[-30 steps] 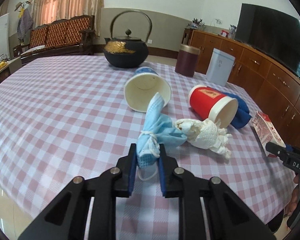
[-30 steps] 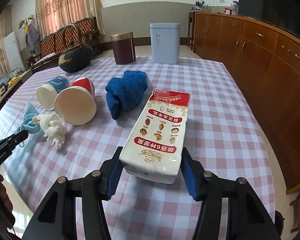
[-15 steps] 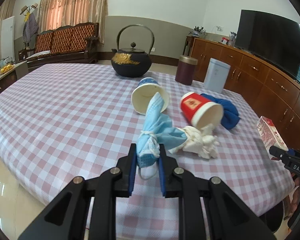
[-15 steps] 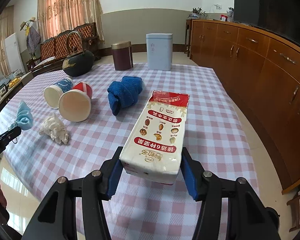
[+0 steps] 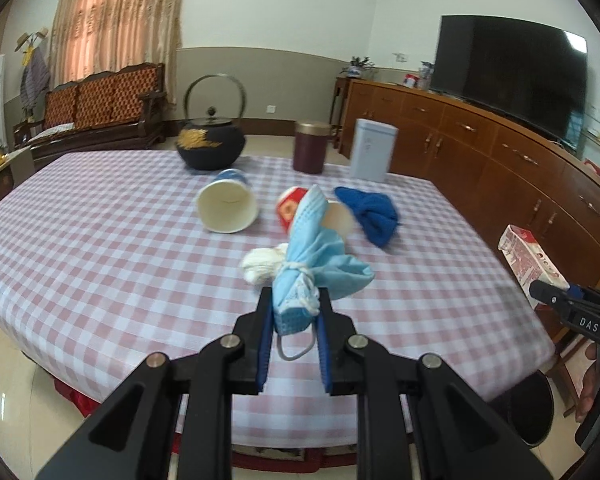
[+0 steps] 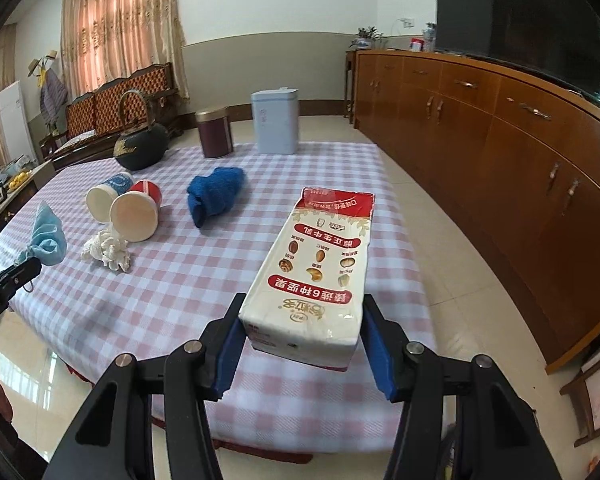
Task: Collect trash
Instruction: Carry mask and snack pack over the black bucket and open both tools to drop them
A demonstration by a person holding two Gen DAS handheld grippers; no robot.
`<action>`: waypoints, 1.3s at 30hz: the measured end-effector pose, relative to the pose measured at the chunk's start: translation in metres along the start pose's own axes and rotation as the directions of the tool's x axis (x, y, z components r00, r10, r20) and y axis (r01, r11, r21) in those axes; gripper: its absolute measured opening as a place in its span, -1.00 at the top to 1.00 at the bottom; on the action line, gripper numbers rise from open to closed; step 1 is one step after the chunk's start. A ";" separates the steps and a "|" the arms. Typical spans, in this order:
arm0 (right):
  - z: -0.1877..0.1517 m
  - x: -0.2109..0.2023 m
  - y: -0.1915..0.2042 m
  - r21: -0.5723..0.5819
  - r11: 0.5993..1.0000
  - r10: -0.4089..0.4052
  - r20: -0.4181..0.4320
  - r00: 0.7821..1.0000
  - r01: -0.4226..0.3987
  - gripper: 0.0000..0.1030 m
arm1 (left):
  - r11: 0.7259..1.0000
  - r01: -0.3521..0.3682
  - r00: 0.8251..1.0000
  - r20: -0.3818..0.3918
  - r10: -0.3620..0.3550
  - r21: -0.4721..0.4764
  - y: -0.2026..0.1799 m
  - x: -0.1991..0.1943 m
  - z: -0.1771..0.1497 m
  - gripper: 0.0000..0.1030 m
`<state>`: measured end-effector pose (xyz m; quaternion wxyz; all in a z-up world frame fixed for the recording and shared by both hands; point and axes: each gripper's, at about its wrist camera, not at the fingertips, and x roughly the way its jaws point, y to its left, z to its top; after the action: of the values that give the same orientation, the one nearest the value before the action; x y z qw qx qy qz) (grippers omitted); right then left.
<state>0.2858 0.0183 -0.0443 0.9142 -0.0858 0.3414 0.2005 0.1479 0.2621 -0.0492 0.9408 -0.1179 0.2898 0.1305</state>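
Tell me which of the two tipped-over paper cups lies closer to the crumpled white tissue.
The red paper cup: its open rim sits right beside the crumpled white tissue. The blue-patterned paper cup lies behind it, farther from the tissue.

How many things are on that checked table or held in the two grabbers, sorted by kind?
Paper cups: 2 (blue, red)
Tins: 2 (maroon, pale blue)
Teapot: 1
Blue cloth: 1
Crumpled tissue: 1
Face mask, held: 1
Milk carton, held: 1
Total: 9

Desk point(image 5: 100, 240) under checked cloth. At its far end stand a black kettle point(image 5: 211, 148), a maroon canister point(image 5: 310, 146) and a pale blue tin point(image 5: 373, 148); a blue cloth point(image 6: 216, 192) lies nearer.
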 end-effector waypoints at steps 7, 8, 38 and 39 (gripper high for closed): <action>-0.017 -0.033 -0.036 0.043 0.998 -0.055 0.014 0.998 0.054 -0.09 | 0.997 0.066 0.998 0.006 -0.066 0.039 -0.044 -0.014 -0.006 0.60; -0.020 -0.038 -0.041 0.049 0.997 -0.063 0.015 0.998 0.062 -0.09 | 0.996 0.079 0.997 0.006 -0.080 0.048 -0.052 -0.016 -0.007 0.60; -0.156 -0.126 -0.227 0.244 0.923 -0.273 -0.133 0.953 0.299 -0.01 | 0.806 0.501 0.863 -0.252 -0.438 0.316 -0.304 -0.012 -0.090 0.60; -0.160 -0.127 -0.231 0.249 0.920 -0.276 -0.139 0.951 0.303 -0.01 | 0.800 0.508 0.859 -0.260 -0.442 0.318 -0.309 -0.011 -0.093 0.60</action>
<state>0.2023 -0.2765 -0.0762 0.9186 -0.0214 0.3945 0.0104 0.1882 -0.0576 -0.0721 0.9191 -0.0154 0.3508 -0.1790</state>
